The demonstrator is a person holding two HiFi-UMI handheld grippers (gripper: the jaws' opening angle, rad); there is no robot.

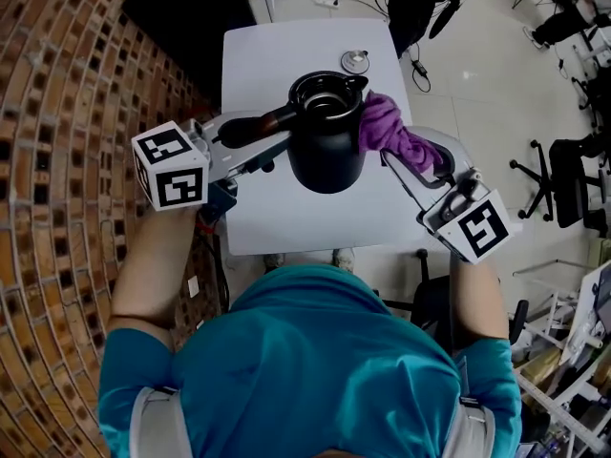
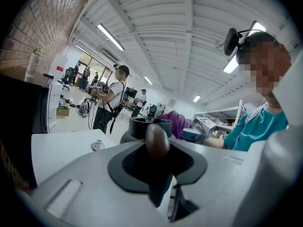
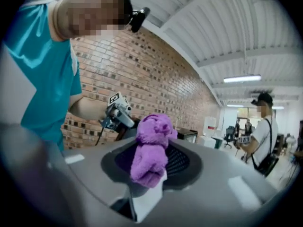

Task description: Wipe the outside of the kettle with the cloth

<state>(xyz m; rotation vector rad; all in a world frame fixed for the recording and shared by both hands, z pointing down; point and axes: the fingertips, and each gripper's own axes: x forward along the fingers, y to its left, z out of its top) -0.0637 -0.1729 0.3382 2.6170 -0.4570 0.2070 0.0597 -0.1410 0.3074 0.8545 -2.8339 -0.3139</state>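
White table (image 1: pixel 315 222) below us. Our left gripper (image 1: pixel 263 134) is clamped on the handle (image 2: pixel 157 143); our right gripper (image 1: pixel 415 158) pinches the purple cloth (image 1: pixel 384 122), which touches the right side of the black, open-topped kettle (image 1: pixel 326 156) over the table's middle.

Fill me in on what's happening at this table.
A person works with two handheld grippers. The left gripper has its jaws clamped on the dark handle of the open black kettle, steadying it. The right gripper holds a fluffy purple cloth against the kettle's side near the rim. A small round metal lid lies apart at the white table's far end.
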